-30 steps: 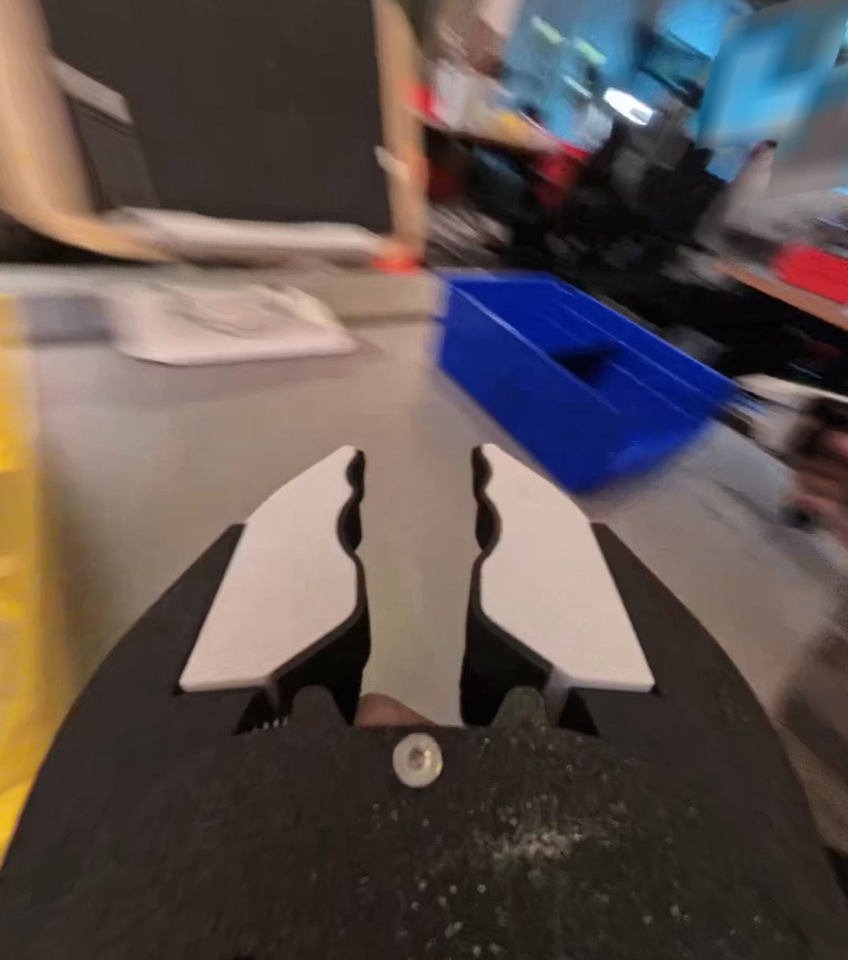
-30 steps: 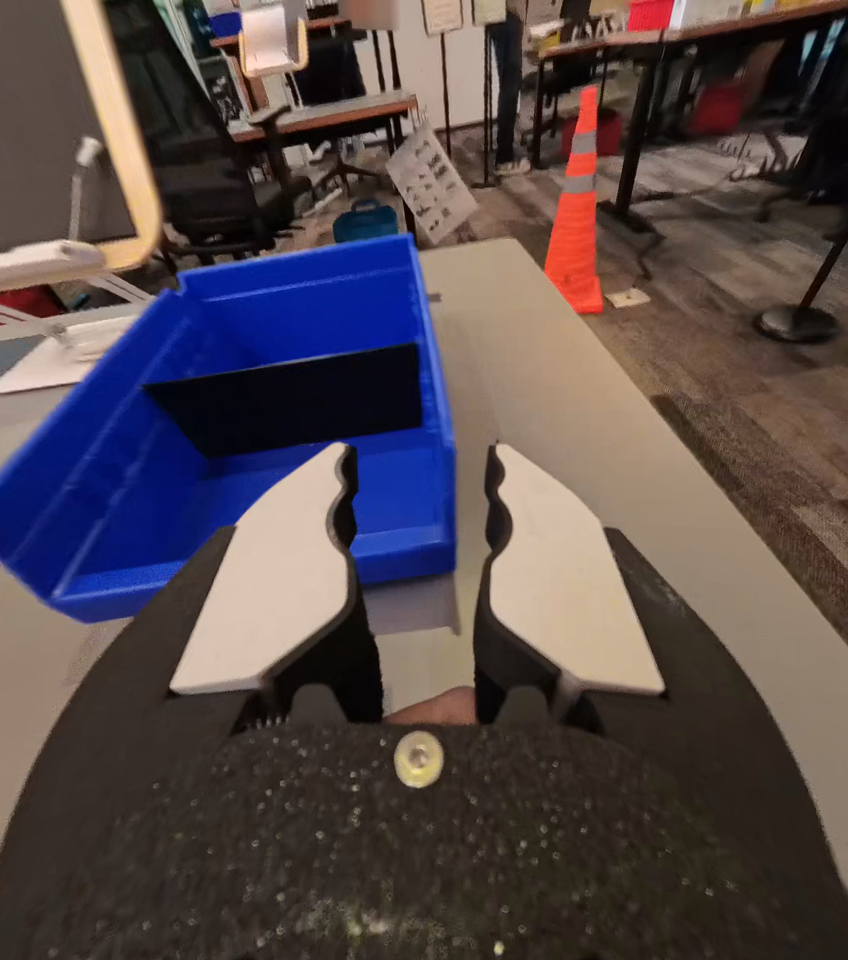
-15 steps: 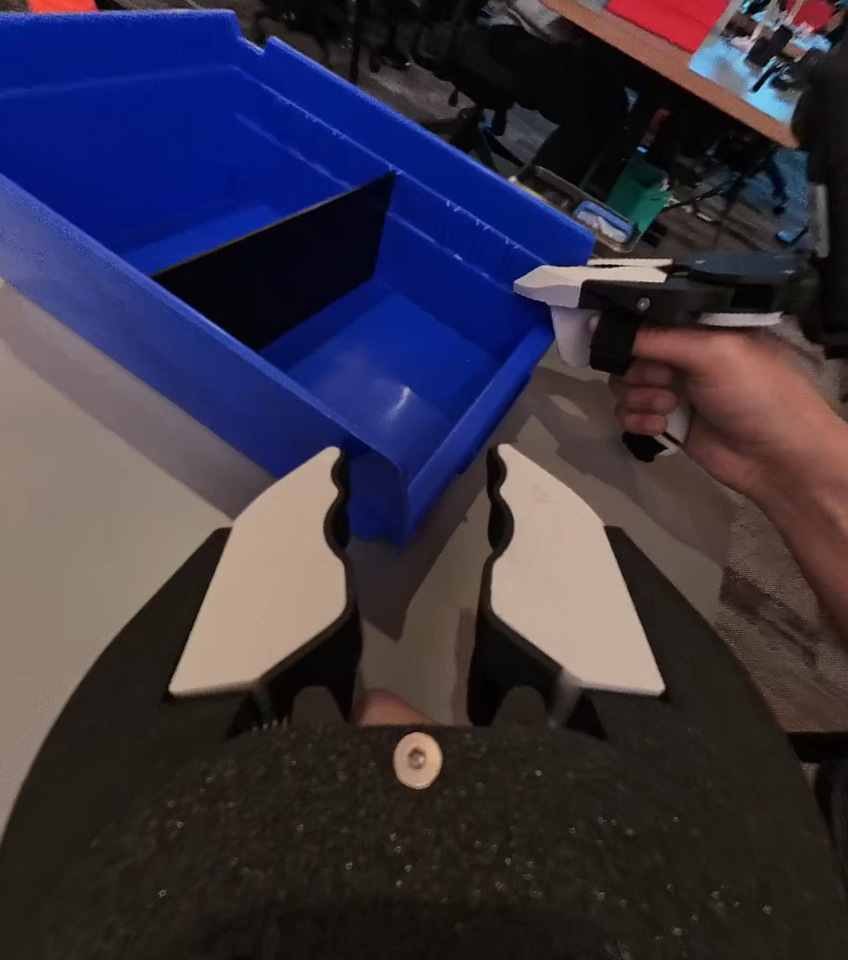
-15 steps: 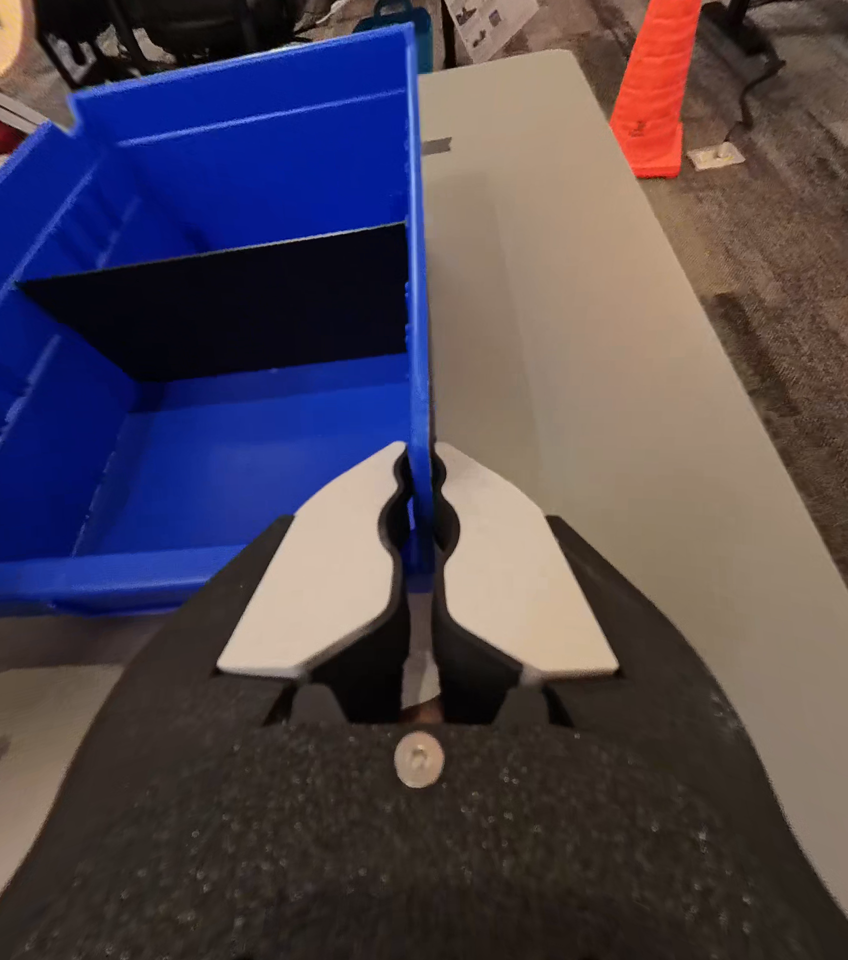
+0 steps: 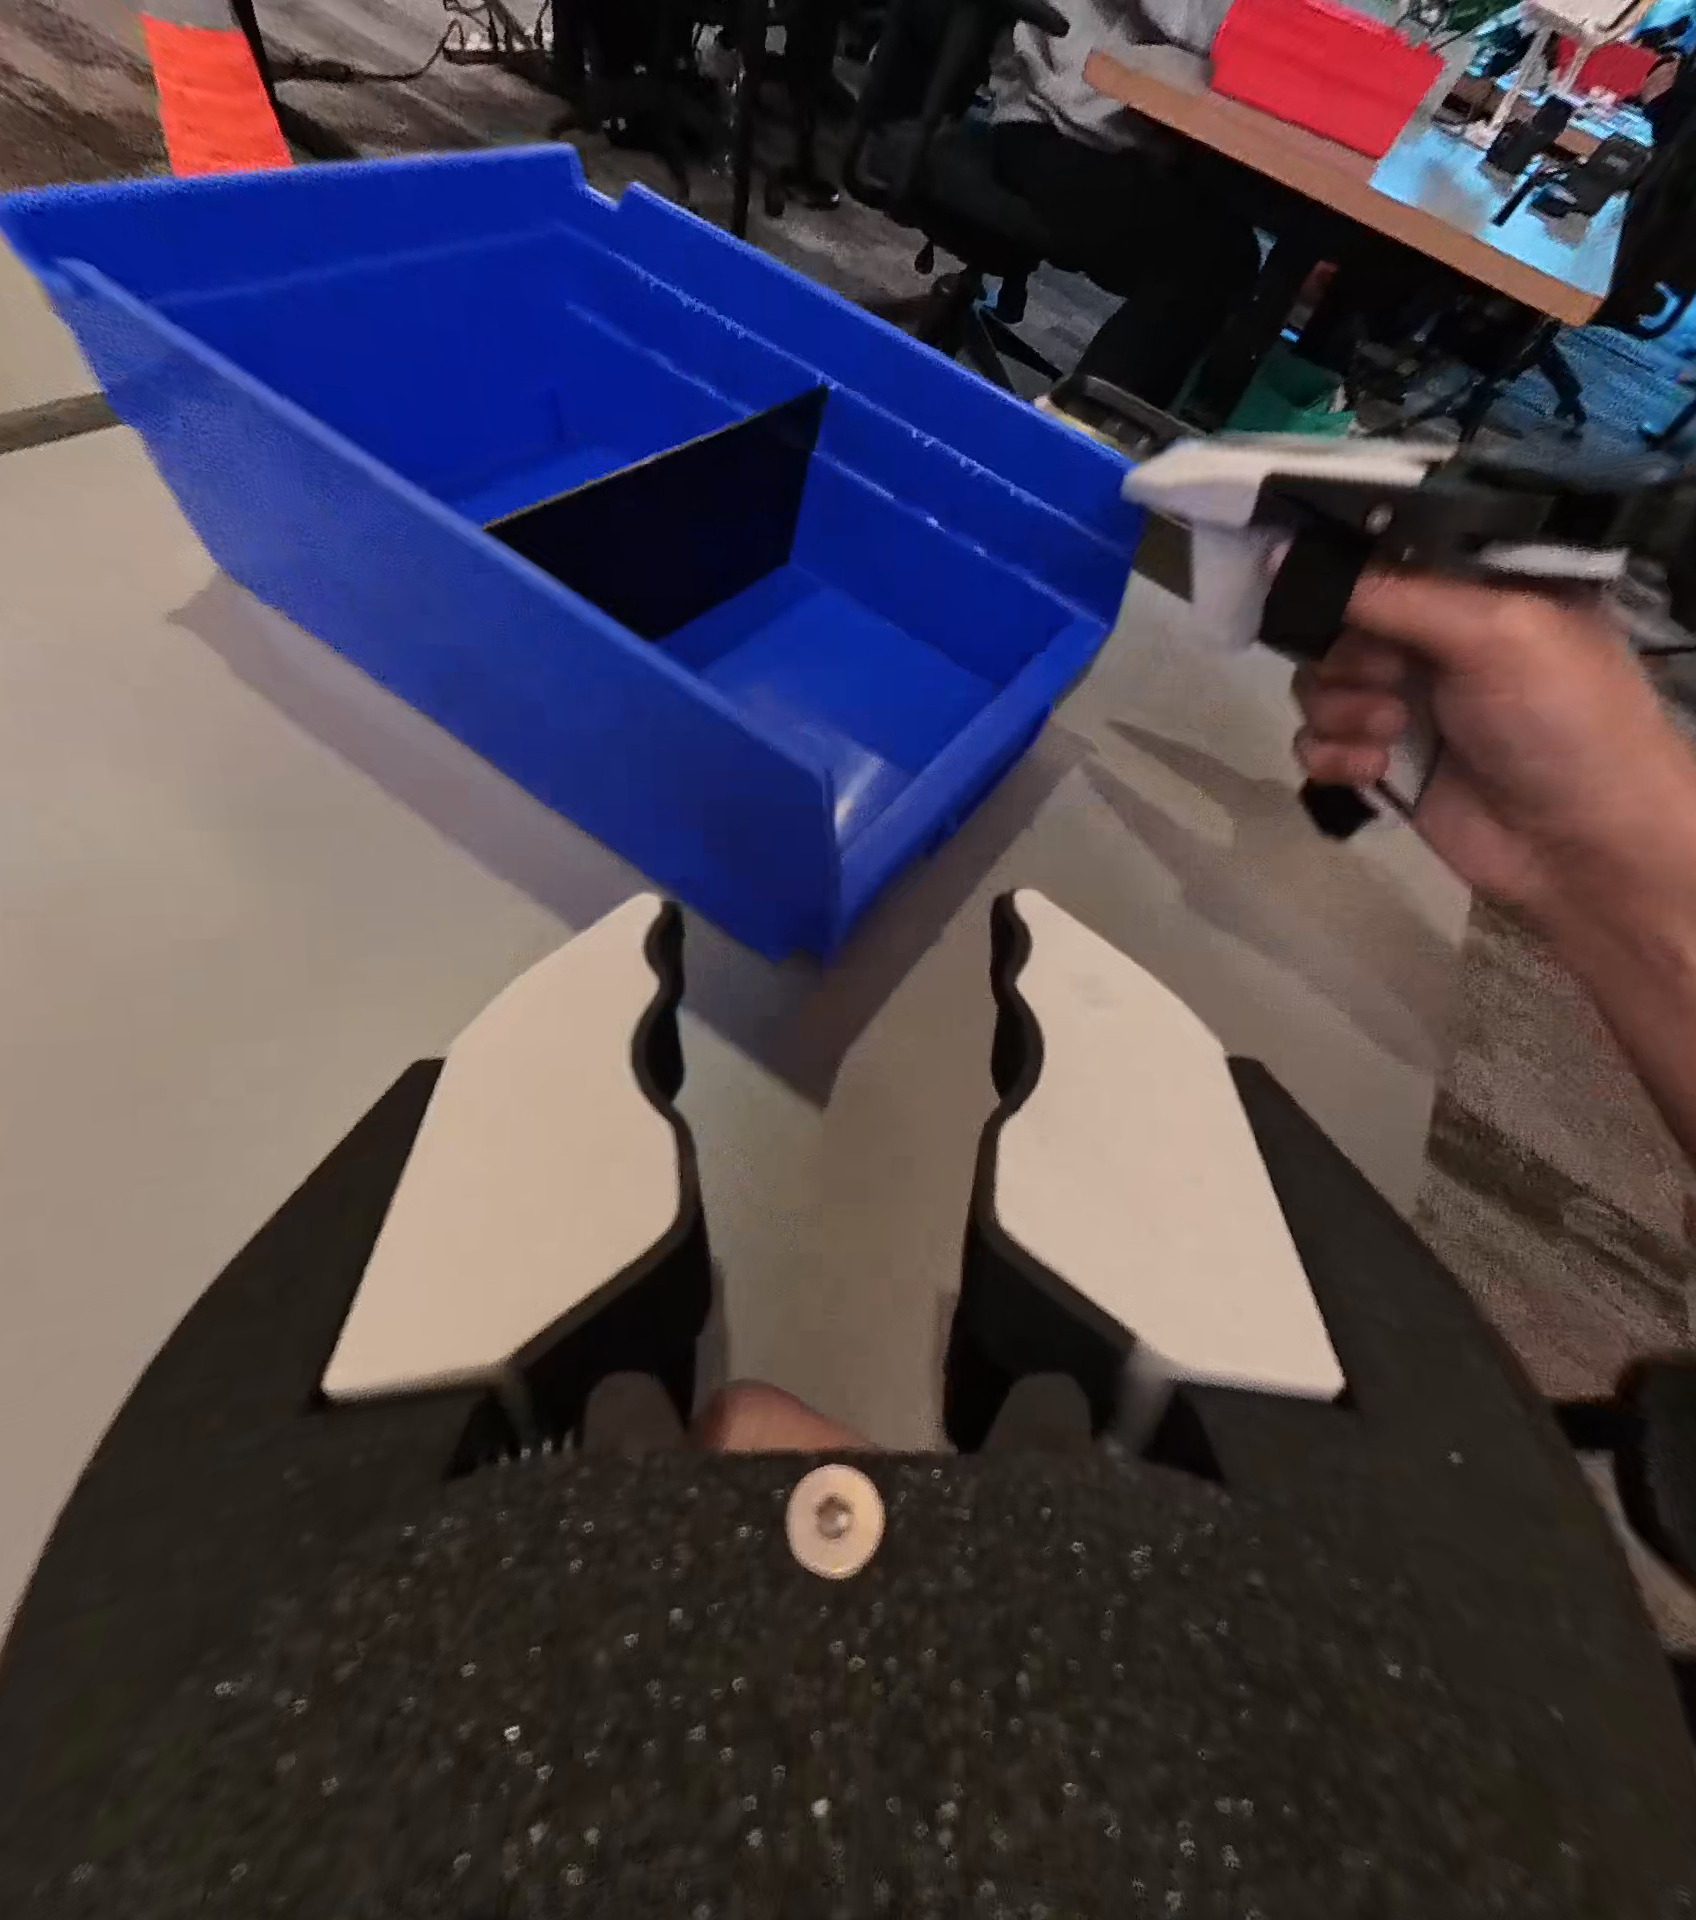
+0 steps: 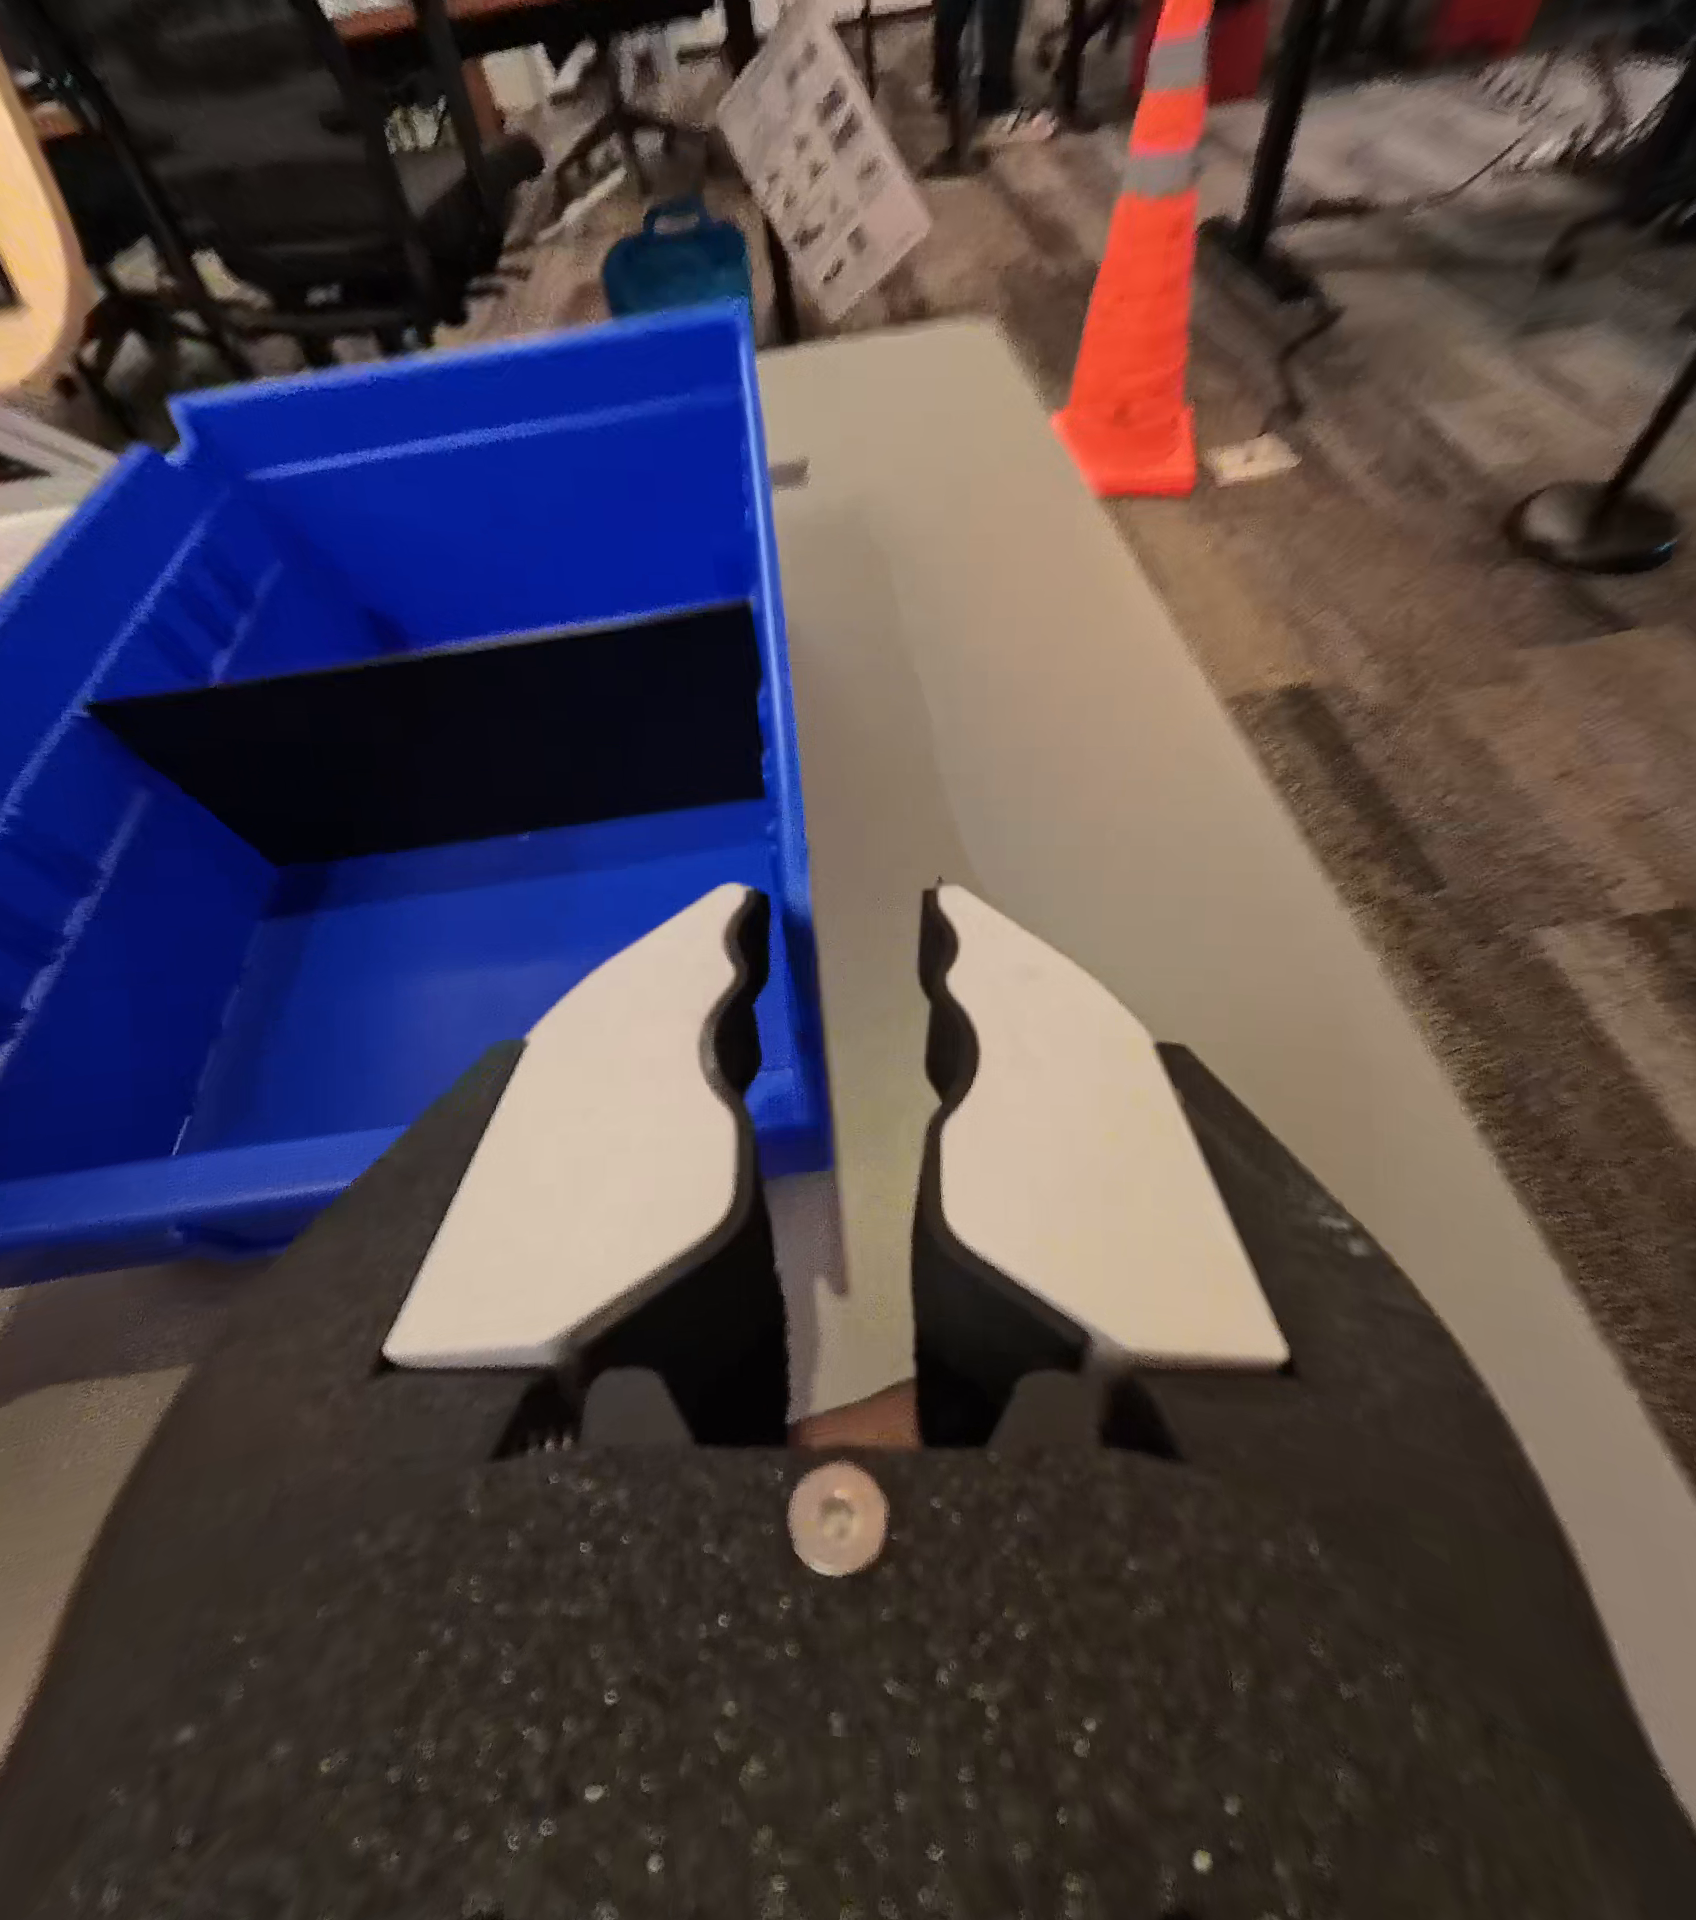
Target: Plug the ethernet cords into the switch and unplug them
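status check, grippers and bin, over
Left gripper open, empty. Right gripper open at blue bin corner. Bin empty; no cords or switch visible.

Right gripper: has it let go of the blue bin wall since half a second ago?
Yes. The right gripper has opened and drawn back; the blue bin wall now lies beside its left finger, unclamped.

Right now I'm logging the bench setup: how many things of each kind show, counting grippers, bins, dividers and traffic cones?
Grippers: 2, left gripper, right gripper
Blue bin: 1
Black divider: 1
Orange cone: 1
Total: 5
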